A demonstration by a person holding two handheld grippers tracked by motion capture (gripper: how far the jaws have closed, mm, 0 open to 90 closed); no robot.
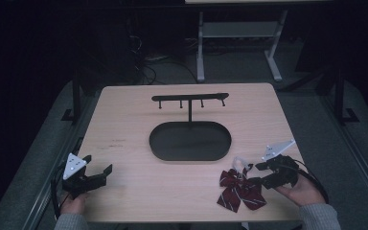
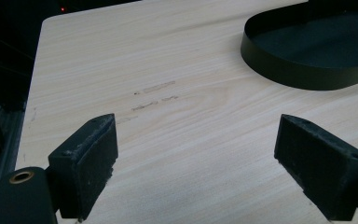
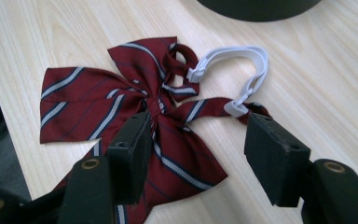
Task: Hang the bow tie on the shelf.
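One pale wood table (image 1: 124, 124), dark room, bow tie (image 1: 241, 188).

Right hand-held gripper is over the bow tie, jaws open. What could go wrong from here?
1. The right hand-held gripper straddles loose fabric of the bow tie; closing there may pinch one layer, so it slips or bunches.
2. The white strap lies looped beside the knot and could snag a jaw or trail.
3. The hooks on the stand are small; a floppy strap loop may miss them.
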